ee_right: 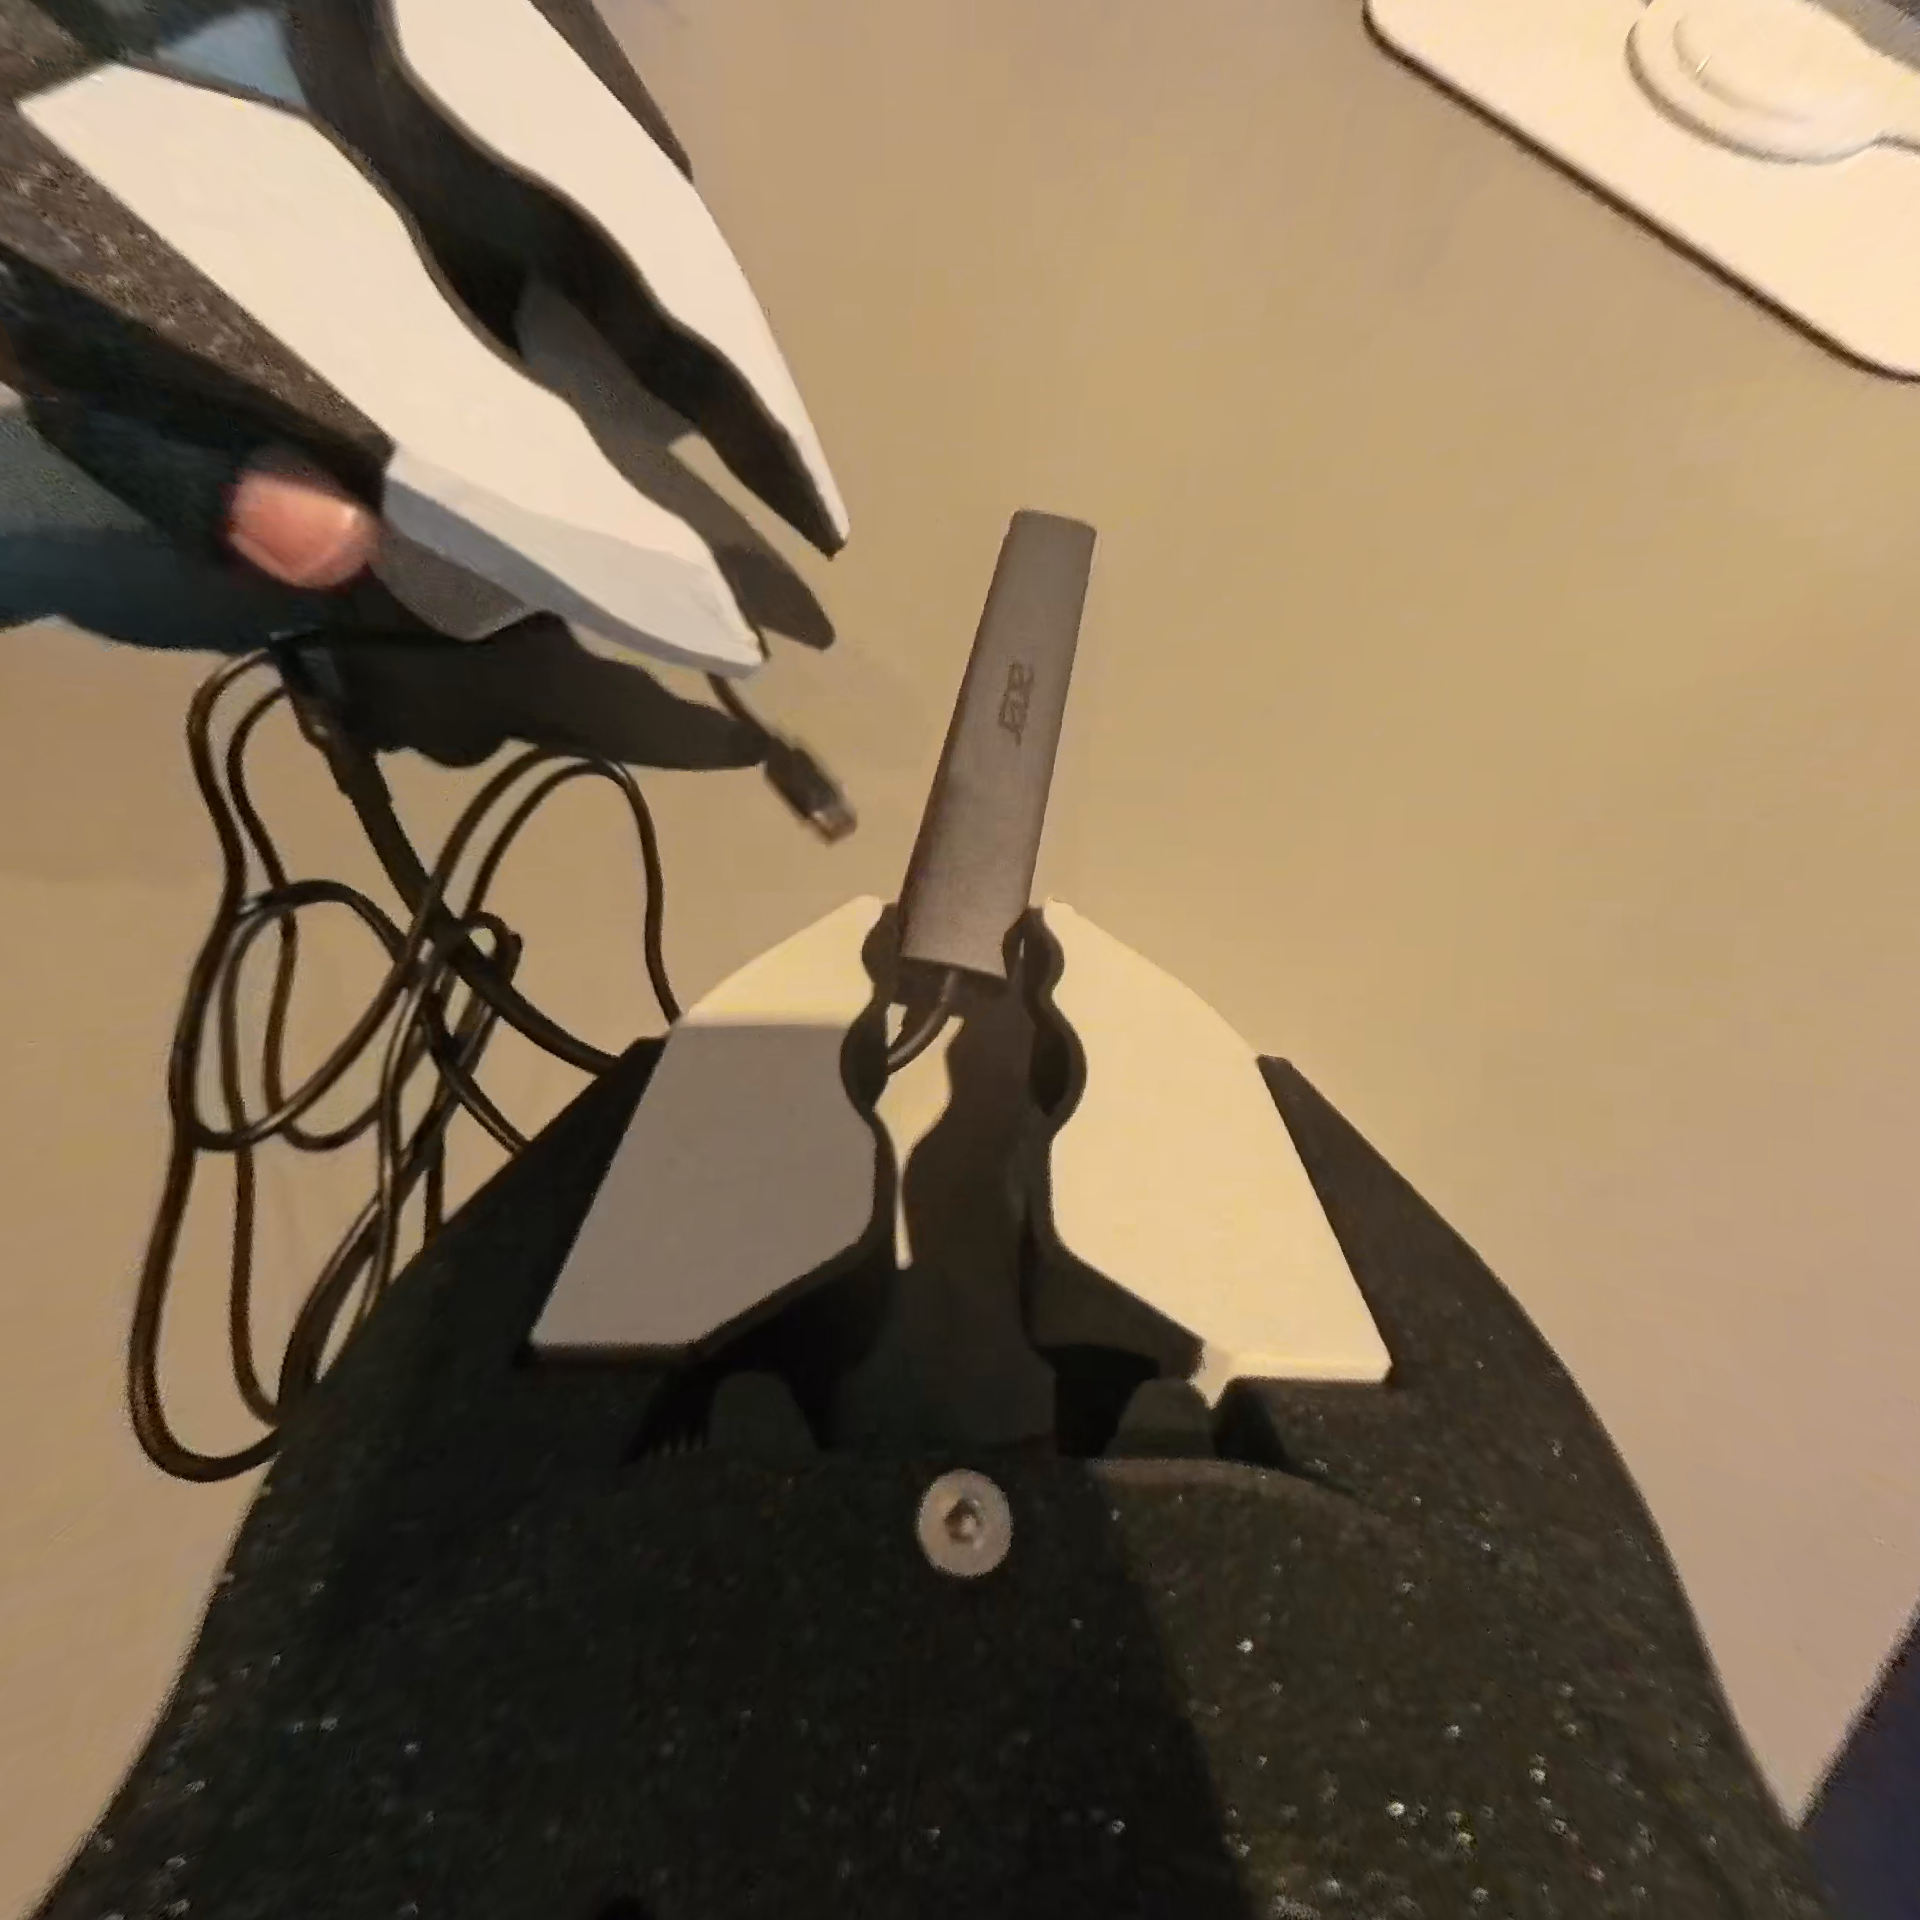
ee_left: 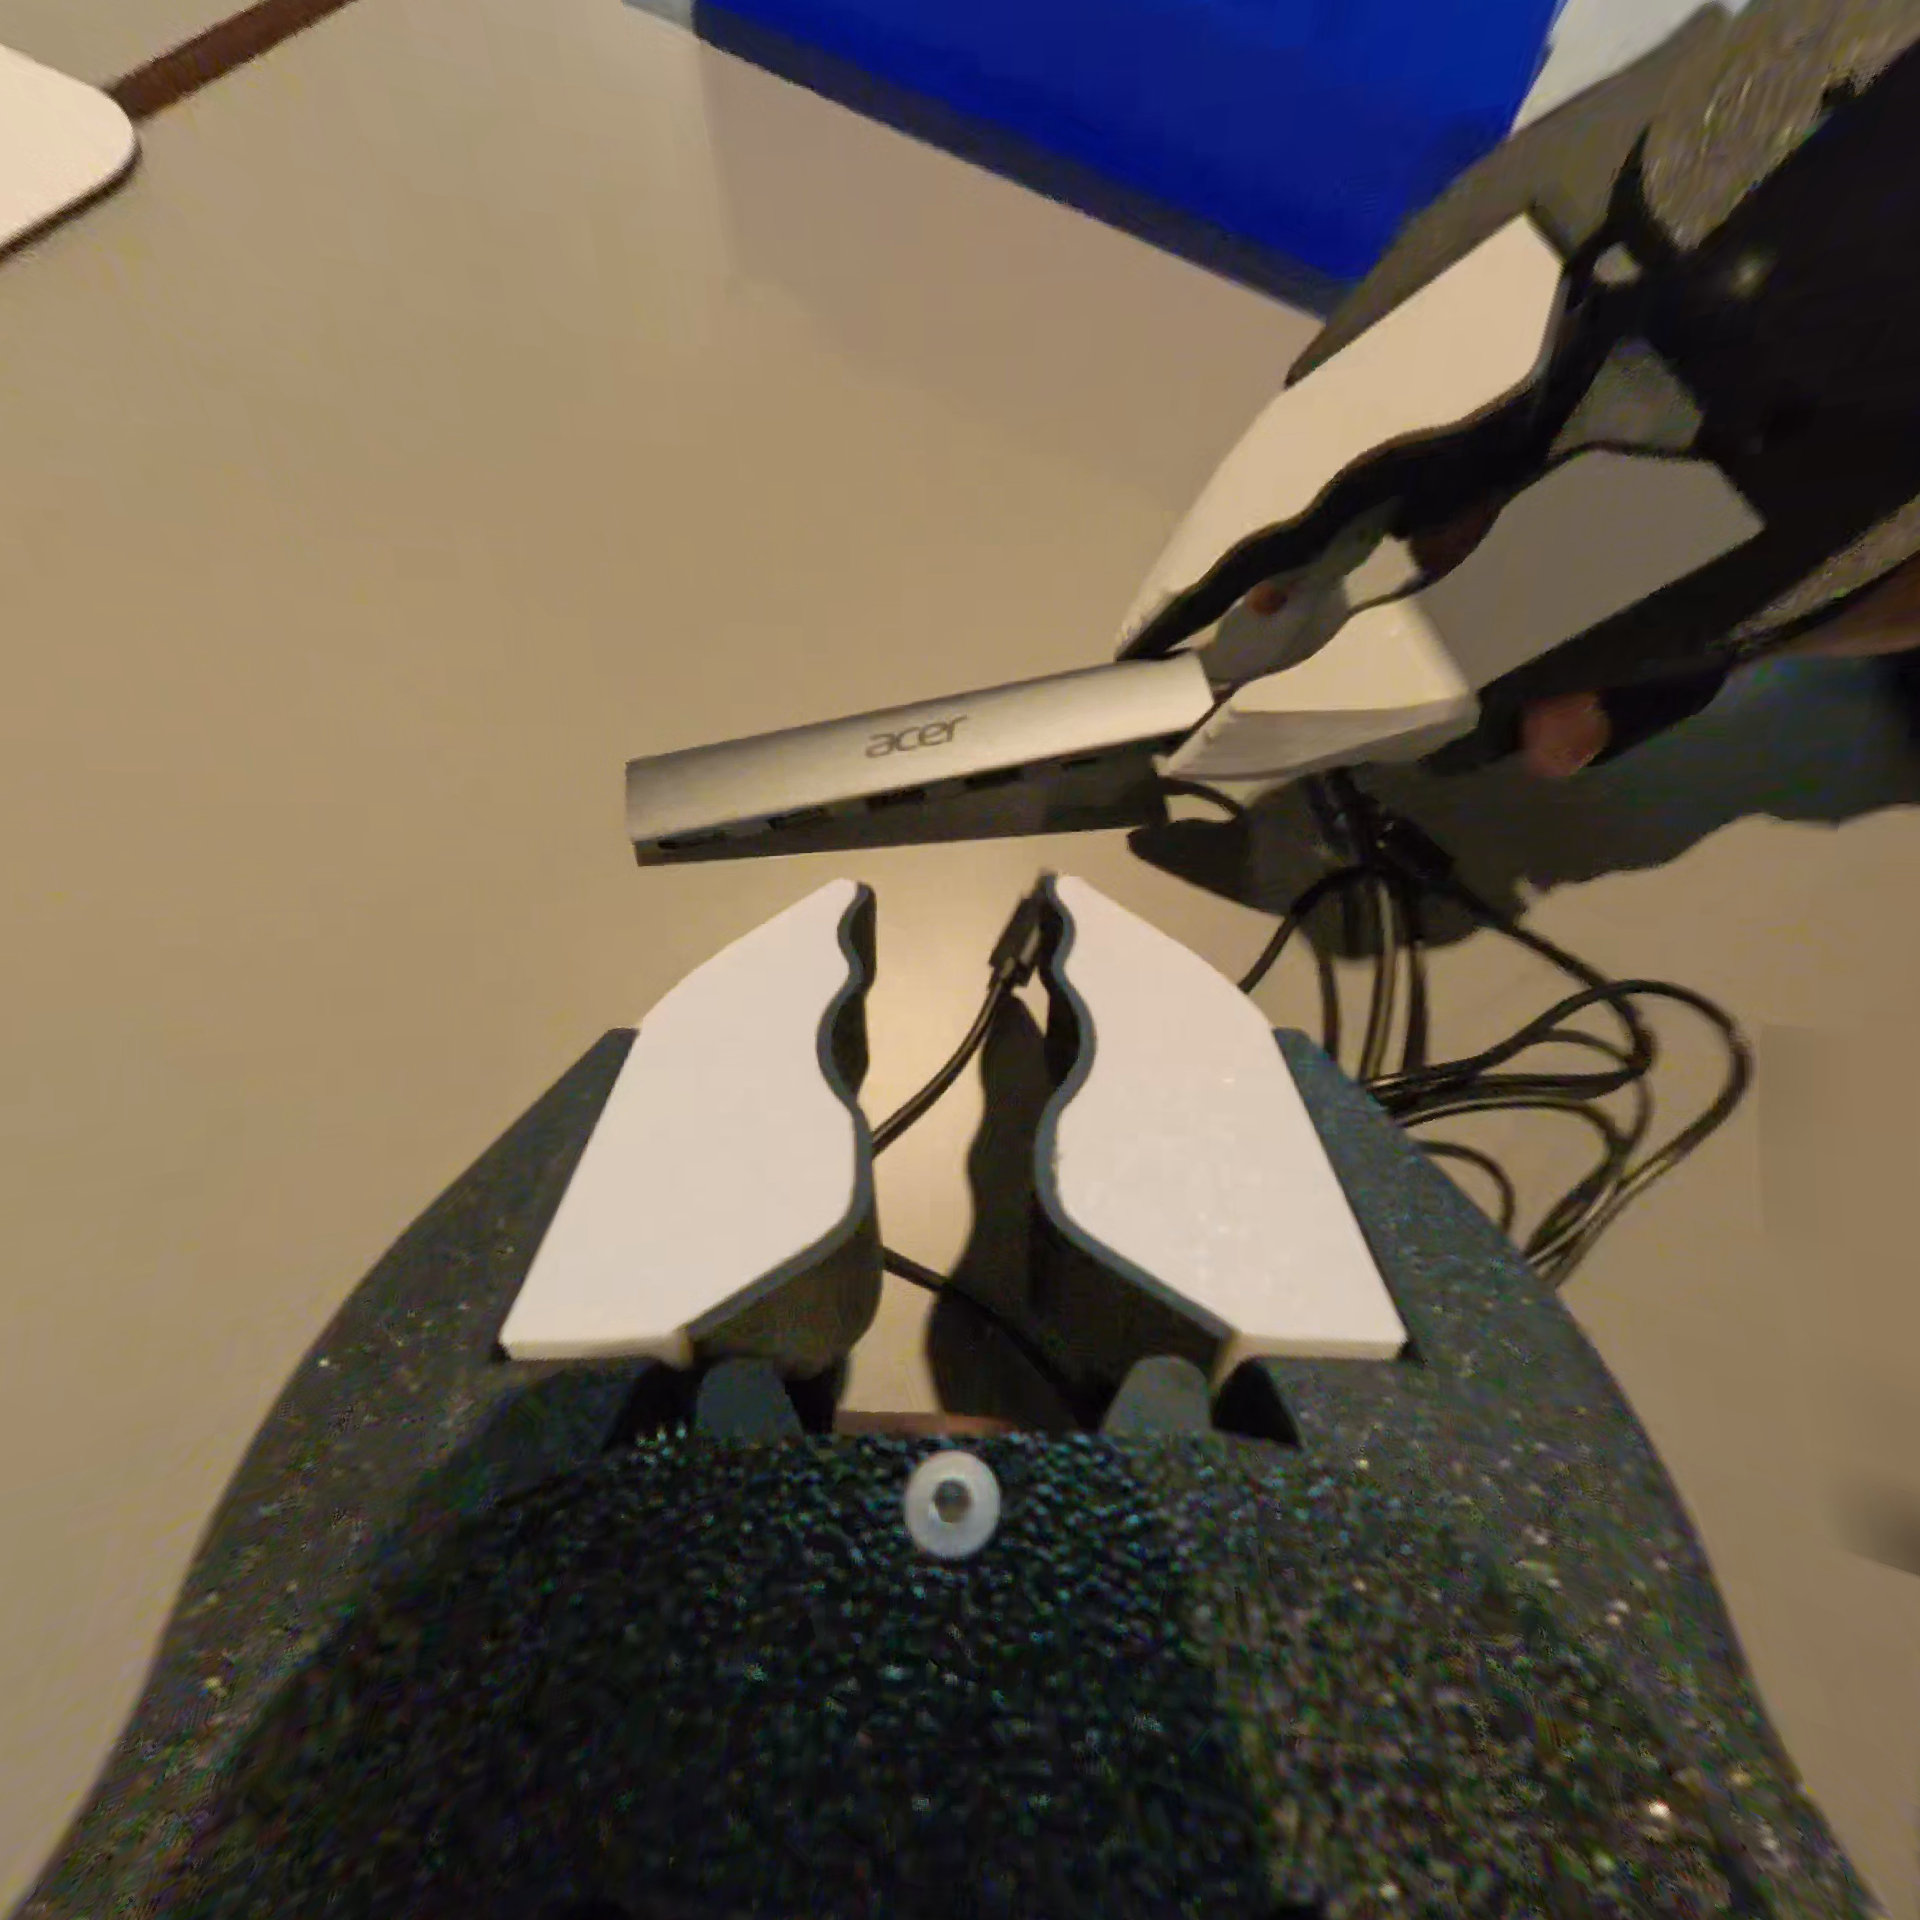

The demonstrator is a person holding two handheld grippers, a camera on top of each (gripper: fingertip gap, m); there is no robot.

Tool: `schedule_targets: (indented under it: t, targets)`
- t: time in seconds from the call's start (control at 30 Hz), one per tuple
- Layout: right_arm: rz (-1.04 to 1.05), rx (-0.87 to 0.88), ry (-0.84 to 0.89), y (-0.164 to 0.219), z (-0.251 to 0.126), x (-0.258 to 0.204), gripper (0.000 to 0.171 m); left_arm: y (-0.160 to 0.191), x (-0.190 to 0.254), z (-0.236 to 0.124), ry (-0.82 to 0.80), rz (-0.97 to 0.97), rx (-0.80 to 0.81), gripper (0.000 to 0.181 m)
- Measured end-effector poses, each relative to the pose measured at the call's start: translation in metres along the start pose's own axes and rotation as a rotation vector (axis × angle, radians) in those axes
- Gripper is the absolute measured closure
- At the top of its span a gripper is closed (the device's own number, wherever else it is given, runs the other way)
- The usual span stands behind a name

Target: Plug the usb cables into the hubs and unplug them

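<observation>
Beige table (ee_left: 416,520) carries everything; a blue box (ee_left: 1091,104) sits at its far edge and a white mat (ee_right: 1714,208) lies off toward one corner.

Right gripper (ee_left: 1184,691) is clamped on one short end of the grey hub (ee_left: 914,764), holding it lifted clear of the table. The hub's own lead leaves from the gripped end.

Left gripper (ee_left: 956,904) has its fingers parted by a moderate gap and nothing pinched. Its tips hang just short of the hub's port side.

Black cables (ee_right: 343,987) lie in a loose tangle on the table beneath the grippers. One USB plug (ee_right: 816,800) rests free on the table, near the hub but not in it. No port looks occupied.

Hub orientation: long axis runs straight out from the right gripper's fingers, free end pointing away from that gripper. Port row faces the left gripper.

Judgement on the step: pick up the plug next. Grip it by its moulded body, square to the fingers, so the metal tip protrudes. Bring it in perpendicular to the hub's long axis, level with a port. Right gripper should brace against the push.
</observation>
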State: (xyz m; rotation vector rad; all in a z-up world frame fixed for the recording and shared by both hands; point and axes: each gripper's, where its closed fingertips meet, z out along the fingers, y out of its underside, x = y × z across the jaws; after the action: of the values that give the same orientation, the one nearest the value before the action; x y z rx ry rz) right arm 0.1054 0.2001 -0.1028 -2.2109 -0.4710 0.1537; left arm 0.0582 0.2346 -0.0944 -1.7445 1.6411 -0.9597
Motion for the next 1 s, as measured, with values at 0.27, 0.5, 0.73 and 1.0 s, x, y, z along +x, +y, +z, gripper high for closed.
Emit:
schedule_targets:
  t: [0.27, 0.5, 0.73, 1.0]
  targets:
    - [-0.007, 0.089, 0.019, -0.014, -0.004, 0.002, 0.149, 0.01, -0.011, 0.003, -0.024, -0.134, -0.042, 0.148]
    - [-0.061, 0.233, 0.029, -0.037, -0.013, -0.008, 0.149, -0.012, 0.005, -0.002, 0.219, -0.446, 0.099, 0.149]
    - [-0.128, 0.418, 0.031, -0.062, -0.032, -0.019, 0.149, -0.042, -0.001, -0.028, 0.39, -0.648, 0.331, 0.148]
    - [-0.204, 0.49, 0.026, -0.07, -0.036, -0.036, 0.149, -0.059, 0.0, -0.042, 0.513, -0.727, 0.461, 0.152]
